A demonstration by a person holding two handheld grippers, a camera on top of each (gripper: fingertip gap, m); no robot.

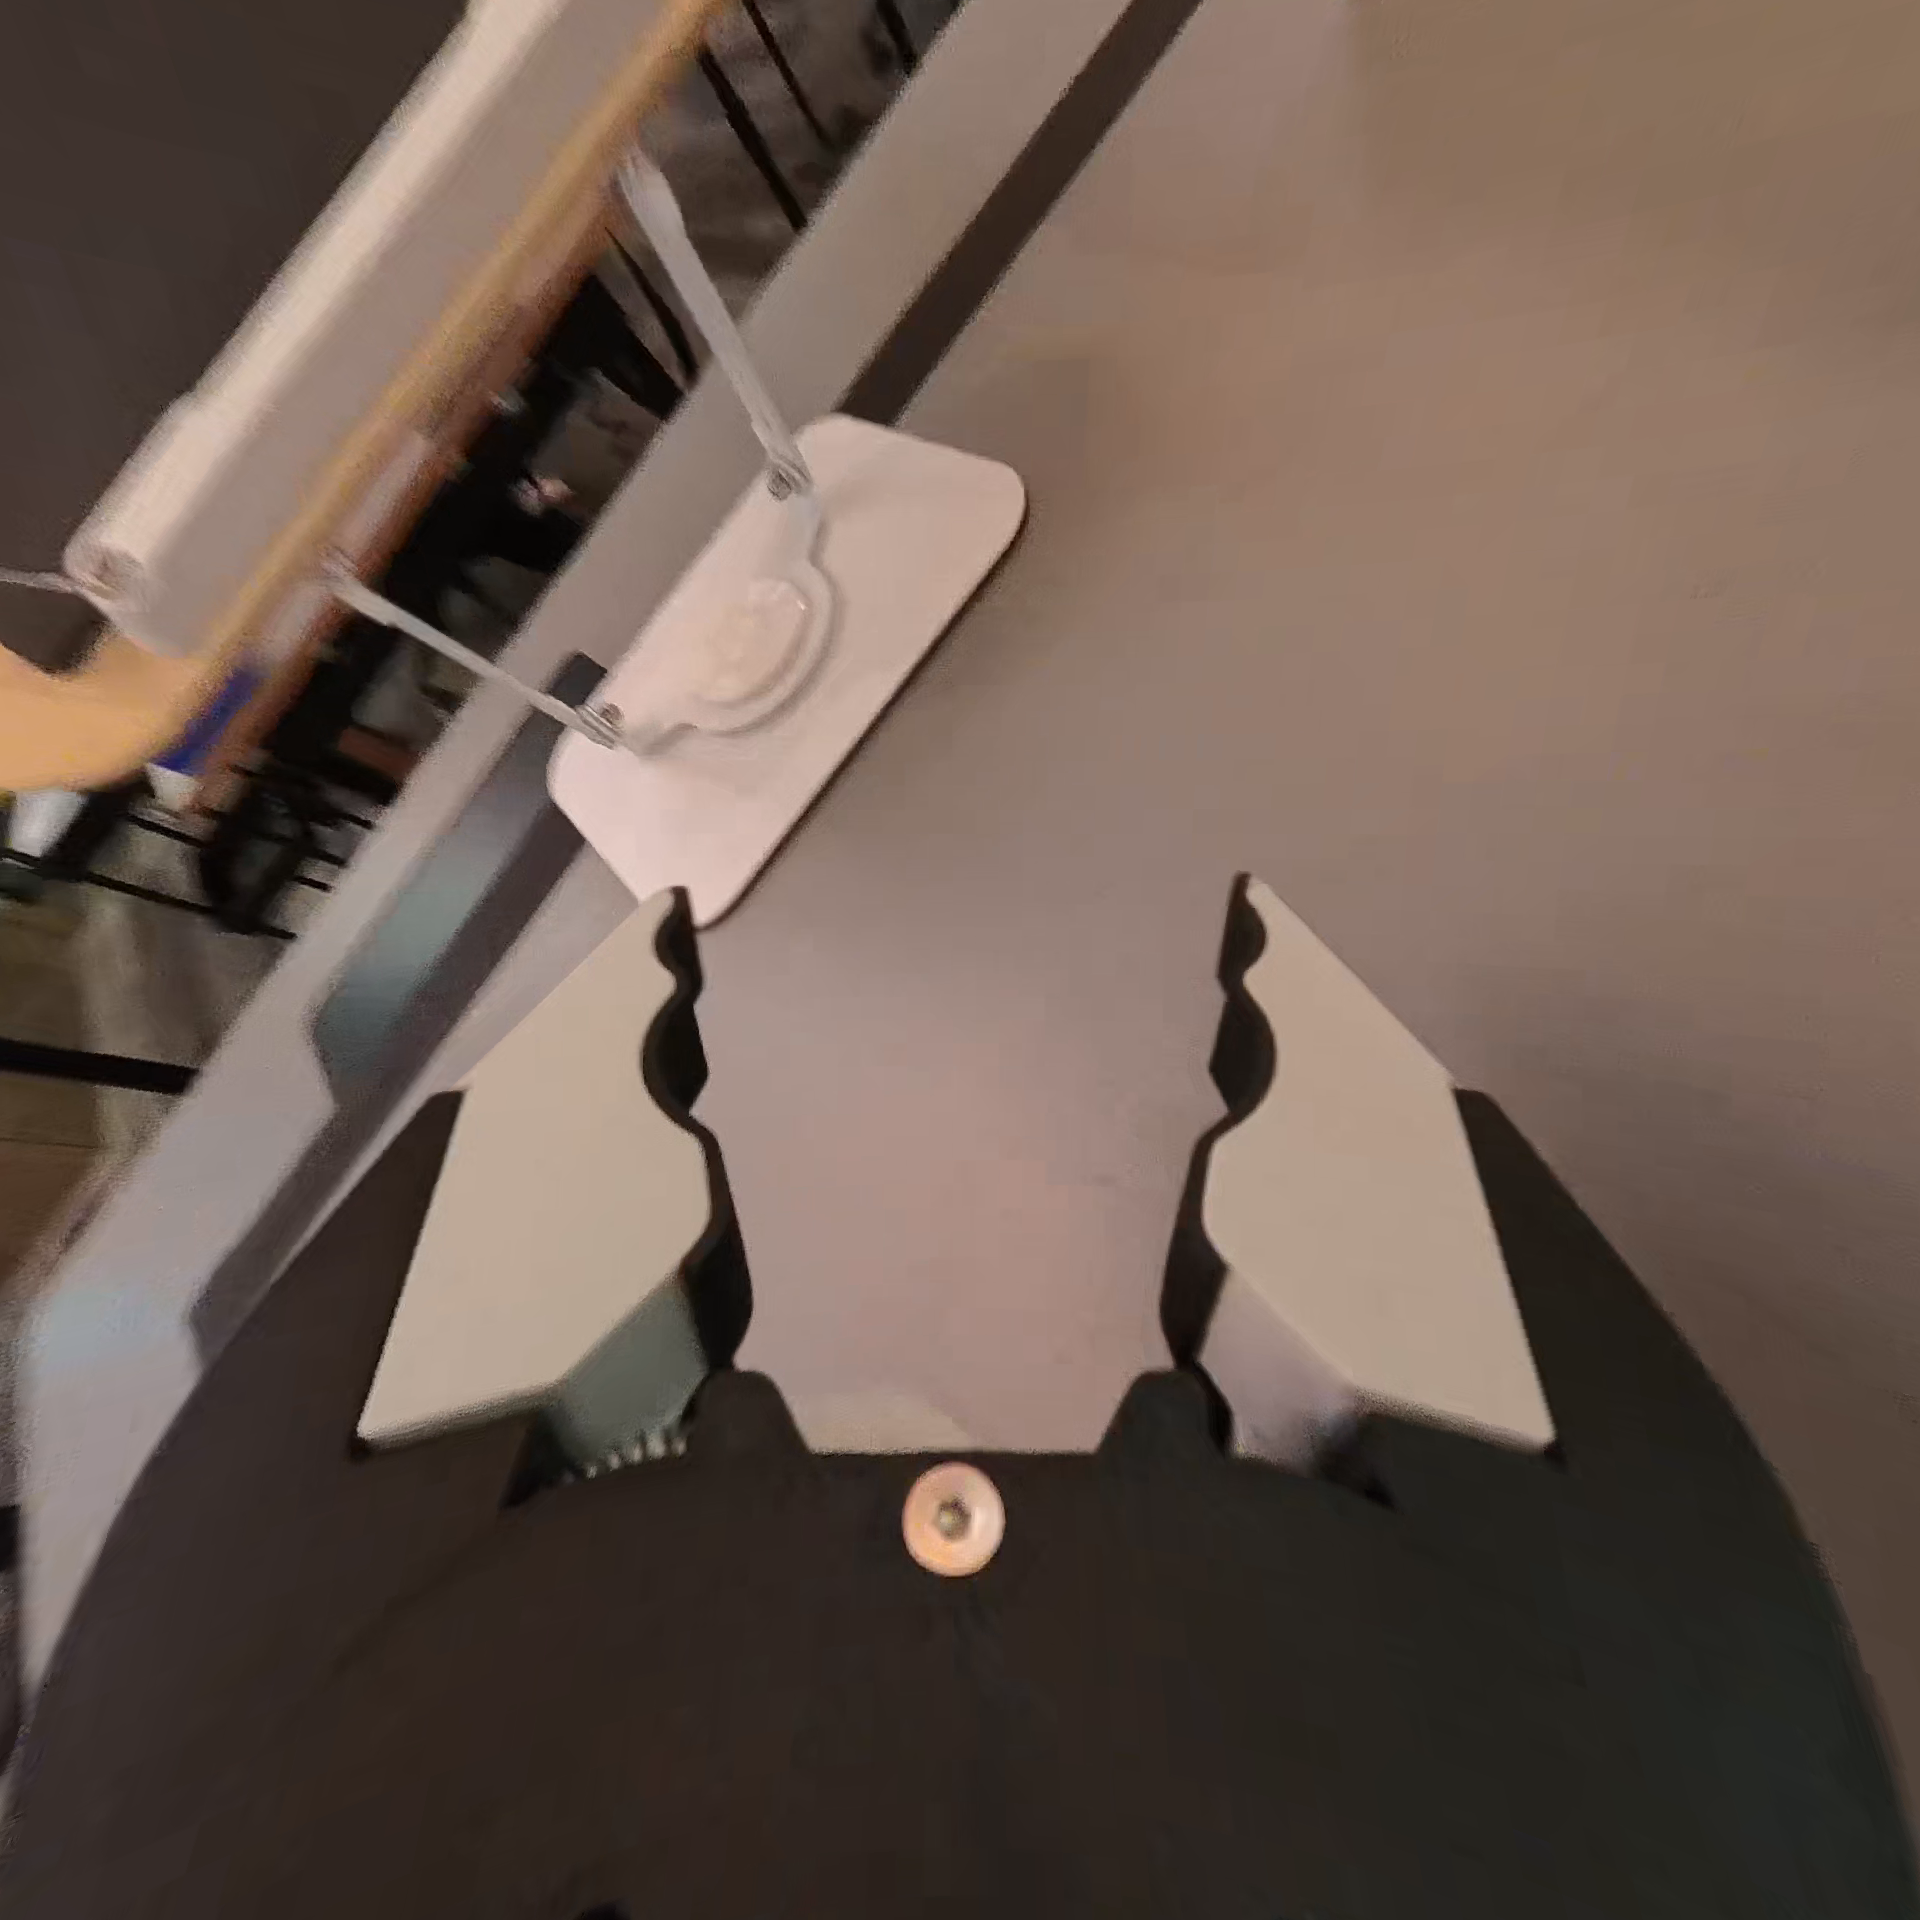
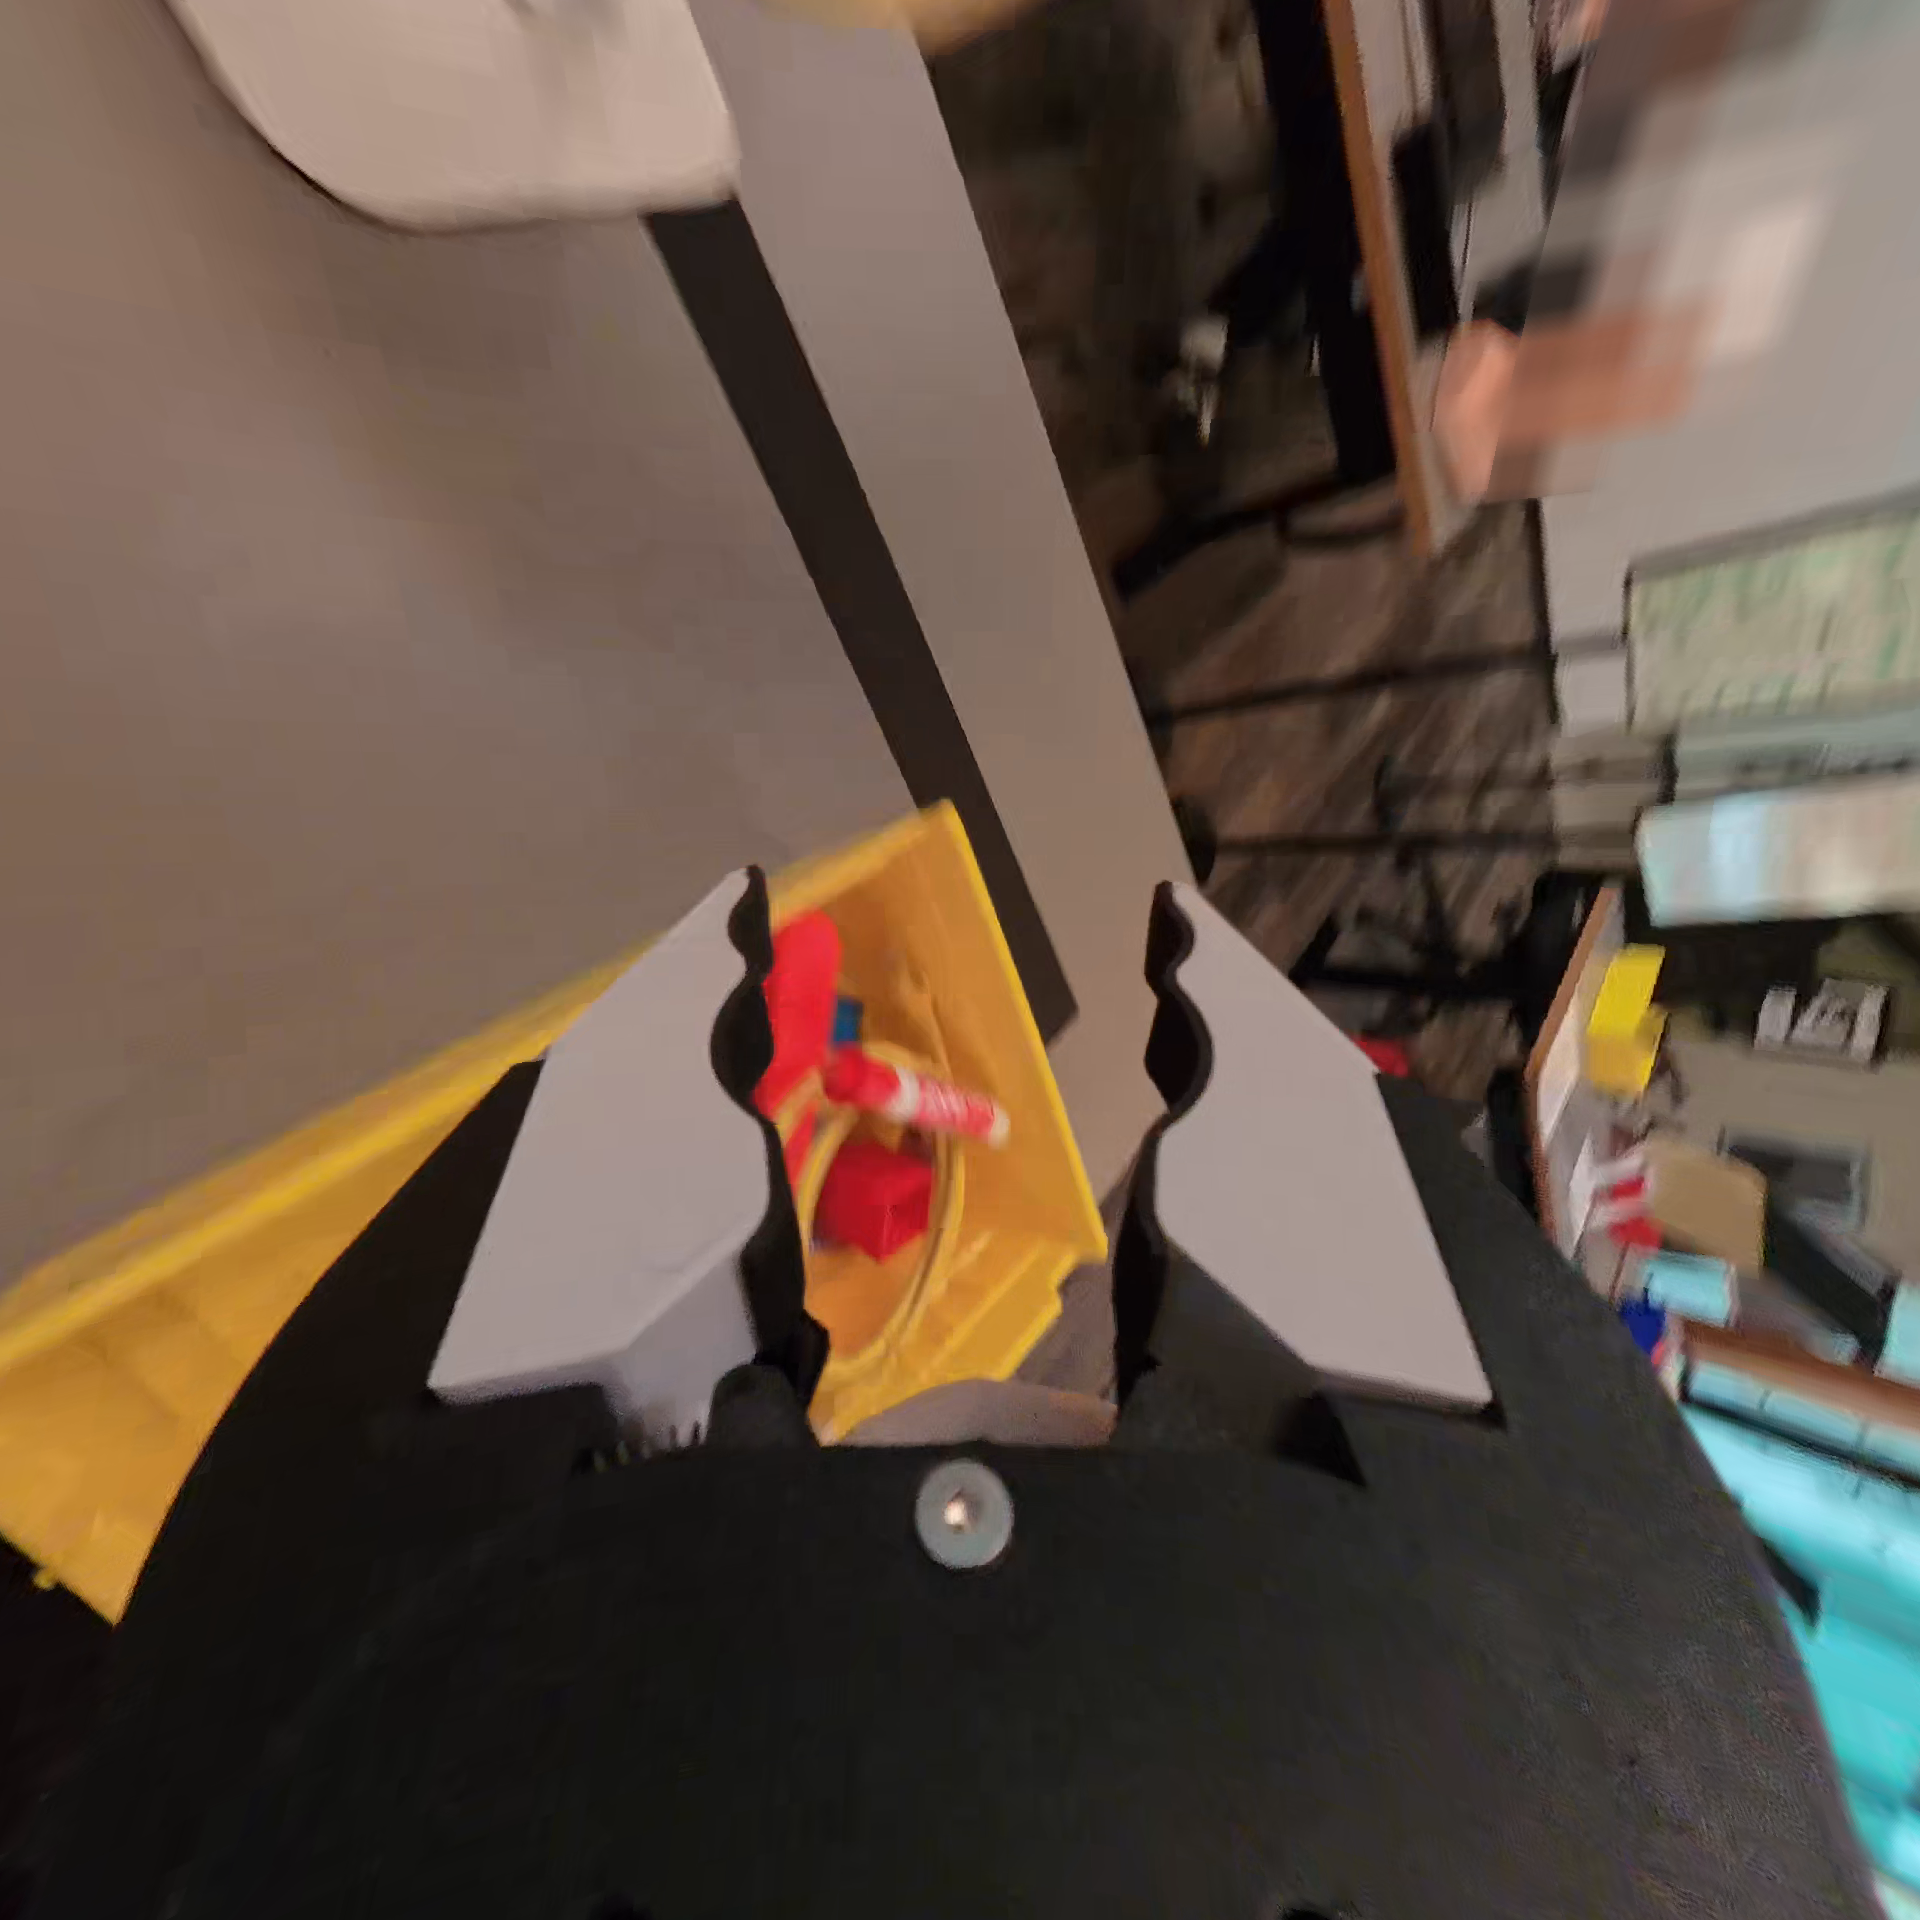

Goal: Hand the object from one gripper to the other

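My left gripper (image 1: 961, 904) is open and empty above the grey table top (image 1: 1403, 623); nothing lies between its jaws. My right gripper (image 2: 961, 899) is open and empty above a yellow bin (image 2: 997, 1039) at the table's edge. Inside the bin lie a red object (image 2: 805, 987), a red and white marker-like stick (image 2: 935, 1101), a red block (image 2: 868, 1195) and a small blue piece (image 2: 850, 1020). The view is blurred, so I cannot tell these things apart more exactly. Neither gripper shows in the other's view.
A white stand base (image 1: 800, 665) with thin metal legs (image 1: 717, 343) stands near the table's far edge and holds a white device (image 1: 312, 343) above. Its base corner shows in the right wrist view (image 2: 499, 114). Beyond the table edge (image 2: 935, 468) lie floor and cluttered shelves (image 2: 1714, 1039).
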